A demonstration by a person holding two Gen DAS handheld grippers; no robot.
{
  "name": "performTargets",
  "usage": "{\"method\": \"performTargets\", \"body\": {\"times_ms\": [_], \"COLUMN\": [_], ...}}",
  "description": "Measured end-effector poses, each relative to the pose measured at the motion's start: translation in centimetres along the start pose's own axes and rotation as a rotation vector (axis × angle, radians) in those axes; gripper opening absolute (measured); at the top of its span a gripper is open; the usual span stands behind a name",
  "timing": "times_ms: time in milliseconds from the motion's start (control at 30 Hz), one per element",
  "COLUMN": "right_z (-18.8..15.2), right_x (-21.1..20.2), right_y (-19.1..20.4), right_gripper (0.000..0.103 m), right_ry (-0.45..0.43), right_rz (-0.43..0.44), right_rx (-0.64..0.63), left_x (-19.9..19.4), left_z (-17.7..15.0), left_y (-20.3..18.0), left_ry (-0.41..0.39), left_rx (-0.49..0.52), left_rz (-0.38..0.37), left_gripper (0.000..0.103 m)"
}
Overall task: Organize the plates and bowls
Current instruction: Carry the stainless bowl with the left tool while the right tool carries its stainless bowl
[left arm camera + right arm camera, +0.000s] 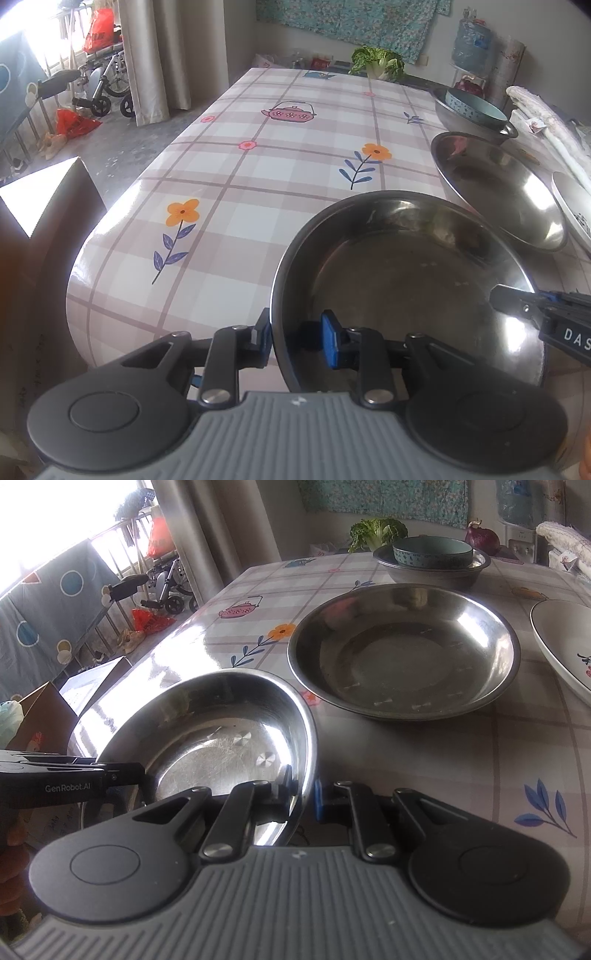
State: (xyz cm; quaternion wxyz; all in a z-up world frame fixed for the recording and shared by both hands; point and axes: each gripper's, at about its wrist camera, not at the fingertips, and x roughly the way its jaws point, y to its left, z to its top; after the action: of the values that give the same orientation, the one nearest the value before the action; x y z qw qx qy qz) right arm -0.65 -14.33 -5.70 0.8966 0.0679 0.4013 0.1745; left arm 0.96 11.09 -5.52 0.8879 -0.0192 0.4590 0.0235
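Observation:
A shallow steel plate (406, 288) (221, 731) is tilted over the near corner of the table, held by both grippers. My left gripper (295, 338) straddles its near-left rim, one finger outside and the blue pad (332, 343) against the inner wall. In the right wrist view the left gripper (127, 775) clamps the plate's left edge. My right gripper (301, 794) (506, 295) is shut on the plate's right rim. Beyond lie a larger steel plate (402, 653) (498, 192), a white plate (561, 638) and a teal bowl (432, 552) inside a steel basin (432, 574).
The checked tablecloth (258, 177) stretches to the far wall, where leafy greens (376, 61) and a red onion (482, 535) sit. A cardboard box (48, 206) stands off the table's left edge. A rolled cloth (546, 125) lies along the right side. A wheelchair (107, 85) stands by the curtain.

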Motion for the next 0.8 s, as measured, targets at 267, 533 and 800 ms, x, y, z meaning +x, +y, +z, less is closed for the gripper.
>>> {"method": "performTargets", "body": {"times_ms": [267, 533, 800], "right_z": [0.1, 0.4, 0.7], "right_x": [-0.1, -0.4, -1.0], "right_y": [0.1, 0.4, 1.0], "right_gripper": [0.011, 0.011, 0.011], "right_ry": [-0.001, -0.014, -0.029], "right_rz": [-0.001, 0.001, 0.008], "right_rx": [0.000, -0.012, -0.019], "left_x": [-0.3, -0.6, -1.2], "left_z": [-0.1, -0.2, 0.0], "left_y": [0.0, 0.5, 1.1], "left_ry": [-0.009, -0.016, -0.028], "left_rx": [0.003, -0.011, -0.032], "left_rz": [0.000, -0.013, -0.031], "left_gripper": [0.028, 0.028, 0.027]}}
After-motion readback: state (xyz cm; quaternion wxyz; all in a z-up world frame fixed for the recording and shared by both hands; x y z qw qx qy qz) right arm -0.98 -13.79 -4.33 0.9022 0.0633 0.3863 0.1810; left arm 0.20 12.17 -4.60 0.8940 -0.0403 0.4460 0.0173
